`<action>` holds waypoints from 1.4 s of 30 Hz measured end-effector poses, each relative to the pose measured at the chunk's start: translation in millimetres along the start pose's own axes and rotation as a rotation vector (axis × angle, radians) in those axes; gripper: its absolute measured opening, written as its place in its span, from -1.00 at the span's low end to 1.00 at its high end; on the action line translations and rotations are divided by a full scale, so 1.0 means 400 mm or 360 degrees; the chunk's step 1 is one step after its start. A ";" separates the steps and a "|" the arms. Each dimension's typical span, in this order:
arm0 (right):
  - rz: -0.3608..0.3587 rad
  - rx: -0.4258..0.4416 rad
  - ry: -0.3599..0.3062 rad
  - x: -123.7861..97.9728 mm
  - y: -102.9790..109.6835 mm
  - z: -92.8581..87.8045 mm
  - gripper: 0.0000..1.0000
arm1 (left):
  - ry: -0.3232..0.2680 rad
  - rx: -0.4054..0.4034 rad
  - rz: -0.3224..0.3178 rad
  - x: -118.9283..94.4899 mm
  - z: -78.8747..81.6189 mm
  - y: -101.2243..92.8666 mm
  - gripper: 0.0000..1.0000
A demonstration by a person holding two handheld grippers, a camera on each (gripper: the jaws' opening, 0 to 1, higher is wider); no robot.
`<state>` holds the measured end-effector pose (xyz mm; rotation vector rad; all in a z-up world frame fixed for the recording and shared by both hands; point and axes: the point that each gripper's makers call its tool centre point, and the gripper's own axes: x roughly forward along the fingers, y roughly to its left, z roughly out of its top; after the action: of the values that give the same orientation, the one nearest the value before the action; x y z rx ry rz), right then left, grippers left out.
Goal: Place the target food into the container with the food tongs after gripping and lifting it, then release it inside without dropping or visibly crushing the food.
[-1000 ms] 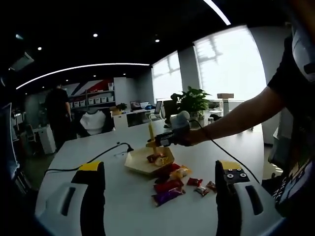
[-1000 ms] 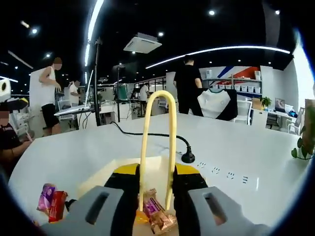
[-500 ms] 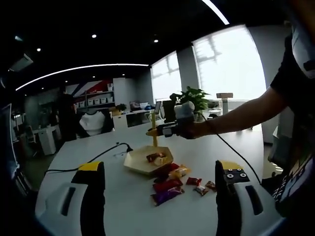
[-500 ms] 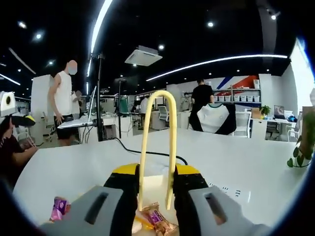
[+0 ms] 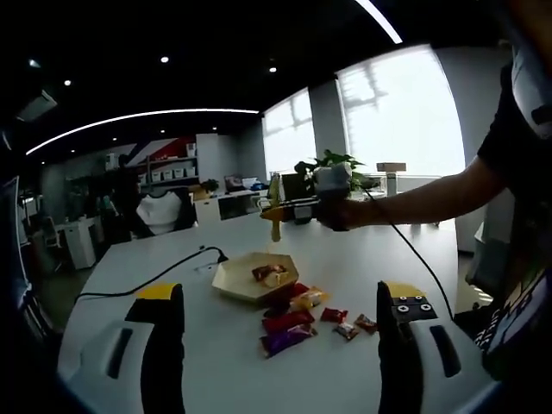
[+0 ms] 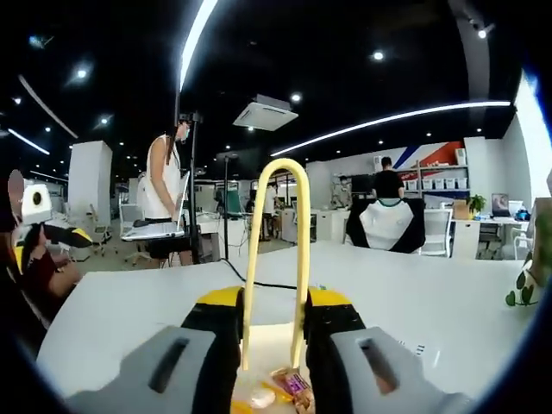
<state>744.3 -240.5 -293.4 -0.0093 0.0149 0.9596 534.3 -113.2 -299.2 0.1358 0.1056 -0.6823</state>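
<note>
Snacks in bright wrappers [image 5: 291, 325] lie loose on the white table [image 5: 216, 362], between the widely parted, empty jaws of the left gripper [image 5: 276, 345], with more wrapped pieces [image 5: 269, 274] inside the yellow hexagonal container [image 5: 250, 280] just beyond. Above the container, the right gripper [image 5: 297, 210] hangs in the person's hand [image 5: 341, 211], its jaws closed on the yellow food tongs [image 6: 276, 259]. Below the tongs' tips, wrapped pieces [image 6: 293, 384] rest in the container [image 6: 267, 341].

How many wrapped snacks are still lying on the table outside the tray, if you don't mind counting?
5 visible: purple, red and yellow by the tray; two small ones to the right. More may hide underneath.
</note>
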 end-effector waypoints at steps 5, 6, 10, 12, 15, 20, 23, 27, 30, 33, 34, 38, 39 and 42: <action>0.0049 0.0011 -0.0013 -0.021 0.036 0.007 -0.53 | -0.0003 0.0007 -0.0005 0.003 0.005 -0.002 0.96; 0.0062 -0.0001 -0.0011 -0.026 0.048 0.005 -0.53 | -0.0010 0.0008 -0.0009 0.004 0.007 -0.004 0.96; 0.0132 -0.0002 -0.0005 -0.041 0.087 -0.002 -0.53 | 0.0007 0.0028 -0.0009 0.008 0.000 -0.010 0.96; 0.0160 0.0008 -0.0002 -0.050 0.107 -0.009 -0.53 | 0.0021 0.0049 -0.0009 0.011 -0.006 -0.012 0.96; 0.0176 -0.0008 -0.0059 -0.066 0.128 0.003 -0.52 | 0.0009 0.0022 -0.0028 0.011 -0.005 -0.018 0.95; 0.0269 -0.0039 -0.0091 -0.084 0.165 -0.003 -0.52 | 0.0000 0.0023 -0.0048 0.012 -0.002 -0.023 0.95; 0.0314 0.0018 -0.0073 -0.094 0.183 -0.026 -0.51 | -0.0009 0.0022 -0.0042 0.012 0.004 -0.021 0.95; 0.0383 0.0047 -0.0075 -0.107 0.201 -0.060 -0.51 | -0.0022 0.0005 -0.0040 0.010 0.010 -0.019 0.95; 0.0427 0.0049 -0.0047 -0.115 0.209 -0.087 -0.51 | -0.0011 0.0016 -0.0052 0.009 0.010 -0.018 0.94; 0.0445 0.0049 -0.0045 -0.122 0.209 -0.107 -0.52 | -0.0015 0.0011 -0.0053 0.008 0.014 -0.012 0.92; 0.0448 0.0067 -0.0040 -0.123 0.207 -0.116 -0.52 | -0.0002 0.0023 -0.0056 0.008 0.013 -0.011 0.91; 0.0476 0.0050 -0.0042 -0.125 0.213 -0.142 -0.51 | -0.0008 0.0024 -0.0052 0.009 0.017 -0.009 0.91; 0.0484 0.0048 -0.0033 -0.124 0.215 -0.150 -0.51 | -0.0009 0.0022 -0.0050 0.009 0.017 -0.009 0.91; 0.0497 -0.0021 0.0016 -0.121 0.222 -0.186 -0.51 | -0.0005 0.0020 -0.0047 0.009 0.016 -0.008 0.91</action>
<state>643.2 -230.3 -367.0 -0.0245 0.0198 1.2716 535.3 -118.9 -293.8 0.1455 0.1006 -0.7129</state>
